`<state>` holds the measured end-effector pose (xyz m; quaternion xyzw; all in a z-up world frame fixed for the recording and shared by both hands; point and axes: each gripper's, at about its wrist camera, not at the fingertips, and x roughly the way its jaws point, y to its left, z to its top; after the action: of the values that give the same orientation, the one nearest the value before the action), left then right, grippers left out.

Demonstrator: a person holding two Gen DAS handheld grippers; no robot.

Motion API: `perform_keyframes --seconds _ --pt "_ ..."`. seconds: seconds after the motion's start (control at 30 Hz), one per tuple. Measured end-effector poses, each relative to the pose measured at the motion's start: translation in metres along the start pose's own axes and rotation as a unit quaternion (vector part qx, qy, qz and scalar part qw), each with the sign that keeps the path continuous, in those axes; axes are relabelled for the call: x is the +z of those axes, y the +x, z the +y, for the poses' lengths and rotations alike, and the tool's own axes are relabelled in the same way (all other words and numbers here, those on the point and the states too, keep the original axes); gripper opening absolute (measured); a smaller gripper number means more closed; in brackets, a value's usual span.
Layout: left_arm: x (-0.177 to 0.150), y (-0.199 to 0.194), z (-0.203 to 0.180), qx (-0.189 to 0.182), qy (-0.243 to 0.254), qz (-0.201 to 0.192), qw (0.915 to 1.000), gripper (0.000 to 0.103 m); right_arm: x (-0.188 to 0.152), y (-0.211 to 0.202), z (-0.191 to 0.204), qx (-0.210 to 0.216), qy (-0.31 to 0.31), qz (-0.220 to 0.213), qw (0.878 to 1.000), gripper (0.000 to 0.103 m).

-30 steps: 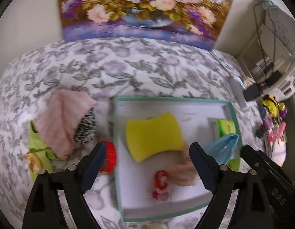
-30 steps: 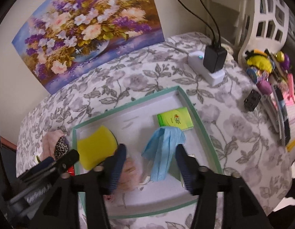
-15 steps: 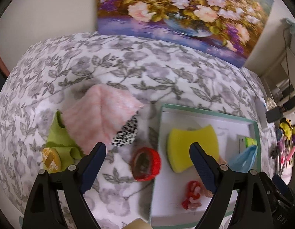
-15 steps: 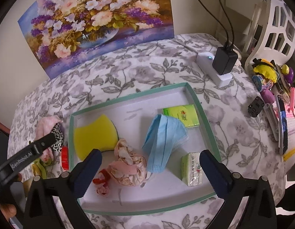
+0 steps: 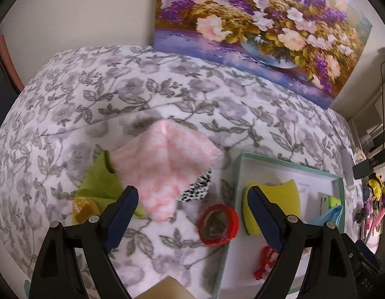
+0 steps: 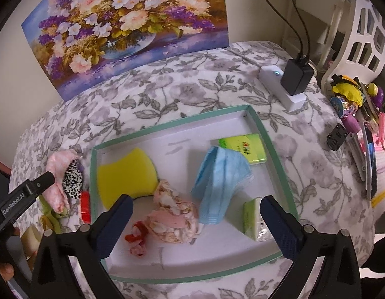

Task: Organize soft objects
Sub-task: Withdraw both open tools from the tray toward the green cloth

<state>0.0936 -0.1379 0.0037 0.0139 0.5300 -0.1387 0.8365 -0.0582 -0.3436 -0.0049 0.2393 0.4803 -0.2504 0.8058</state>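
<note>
Your right gripper (image 6: 195,224) has just let go of the blue mask (image 6: 221,174); its jaws stand wide and empty over the tray (image 6: 267,134), with the mask lying at its 12 o'clock. Your left gripper (image 5: 192,214), jaws also wide and empty, has swung off the tray toward the pink cloth (image 5: 165,169) at its 11 o'clock, likely the next pick.
</note>
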Motion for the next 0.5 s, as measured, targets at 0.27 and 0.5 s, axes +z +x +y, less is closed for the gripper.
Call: perform_keyframes --seconds 0.27,0.5 --pt "0.011 -0.022 0.067 0.022 -0.054 -0.030 0.9978 0.090 -0.002 -0.001 0.051 0.038 -0.021 -0.003 0.999 0.103" --pt "0.015 -0.049 0.140 0.047 -0.109 -0.064 0.9908 0.090 -0.016 -0.001 0.127 0.076 -0.084 0.001 0.994 0.103"
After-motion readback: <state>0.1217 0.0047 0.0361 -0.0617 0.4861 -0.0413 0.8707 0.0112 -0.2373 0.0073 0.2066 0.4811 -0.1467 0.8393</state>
